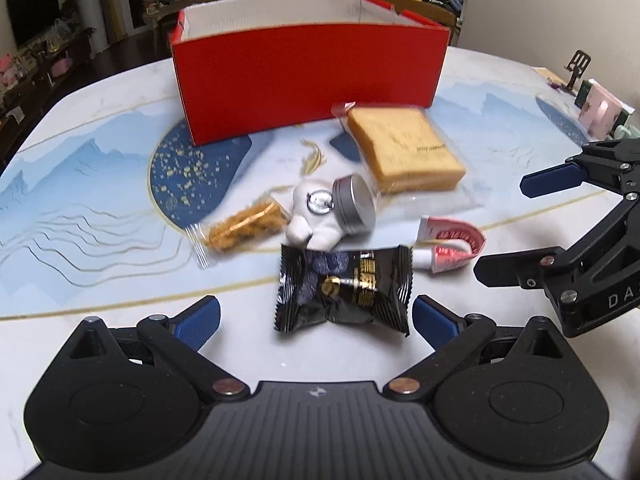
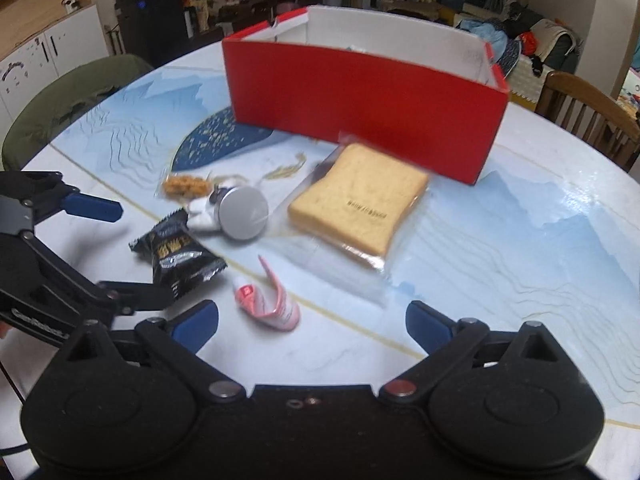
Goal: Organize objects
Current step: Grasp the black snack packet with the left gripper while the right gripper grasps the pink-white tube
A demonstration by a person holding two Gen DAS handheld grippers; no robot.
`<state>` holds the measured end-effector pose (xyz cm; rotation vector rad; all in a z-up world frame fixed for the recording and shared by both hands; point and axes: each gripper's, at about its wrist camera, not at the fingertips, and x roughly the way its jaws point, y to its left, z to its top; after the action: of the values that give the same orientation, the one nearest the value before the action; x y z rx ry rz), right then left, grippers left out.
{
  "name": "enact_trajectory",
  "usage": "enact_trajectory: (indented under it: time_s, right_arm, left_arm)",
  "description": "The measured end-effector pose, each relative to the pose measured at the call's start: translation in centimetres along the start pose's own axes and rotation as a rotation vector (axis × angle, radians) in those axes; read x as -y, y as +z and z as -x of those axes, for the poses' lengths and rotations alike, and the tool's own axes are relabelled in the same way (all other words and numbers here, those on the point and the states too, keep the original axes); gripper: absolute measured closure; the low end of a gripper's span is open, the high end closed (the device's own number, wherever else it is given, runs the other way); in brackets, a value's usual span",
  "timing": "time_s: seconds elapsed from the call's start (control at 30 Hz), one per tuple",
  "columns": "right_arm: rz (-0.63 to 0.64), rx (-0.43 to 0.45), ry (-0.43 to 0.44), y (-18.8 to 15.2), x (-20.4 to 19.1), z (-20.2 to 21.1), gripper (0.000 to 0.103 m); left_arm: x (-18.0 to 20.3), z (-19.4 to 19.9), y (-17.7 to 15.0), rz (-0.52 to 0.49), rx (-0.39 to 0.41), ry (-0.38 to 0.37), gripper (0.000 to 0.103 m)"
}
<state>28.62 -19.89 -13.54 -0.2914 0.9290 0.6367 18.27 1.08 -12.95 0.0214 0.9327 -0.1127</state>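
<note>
Between the wide-open jaws of the left gripper (image 1: 316, 320) lies the black snack packet (image 1: 344, 290), flat on the table (image 1: 100, 332) – light, crinkly, slippery foil, best pinched across its puffed middle – while the right gripper (image 2: 312, 326) hovers open, empty, near the pink tube (image 2: 268, 300)

On the table (image 1: 100, 280) are counted: one red box (image 1: 308, 76), one wrapped bread slice (image 1: 404, 148), one black packet (image 1: 344, 288), one clear snack bag (image 1: 244, 226), one silver tin (image 1: 356, 204), one pink tube (image 1: 448, 246), one white toy (image 1: 308, 220).
</note>
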Motion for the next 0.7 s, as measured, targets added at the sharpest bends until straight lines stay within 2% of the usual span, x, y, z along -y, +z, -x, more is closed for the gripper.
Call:
enact_trajectory:
  time_s: [0.23,0.47,0.6,0.7]
  right_arm:
    - [-0.003,-0.037,0.002,-0.2,-0.2,-1.5,0.009]
    - [-0.019,-0.049,0.024,0.2,-0.3,-2.4,0.020]
    - [-0.022,-0.055,0.036,0.3,-0.3,-2.7,0.035]
    - [-0.025,-0.054,0.048,0.3,-0.3,-2.8,0.042]
  left_arm:
    - [0.2,-1.2,-0.2,-0.024,0.001,0.027,0.000]
    - [0.3,-1.7,0.0,-0.061,0.021,0.071,0.000]
    - [0.0,-1.6,0.0,-0.073,0.028,0.055,0.001]
    - [0.0,-1.3,0.1,-0.077,0.040,0.036,0.001]
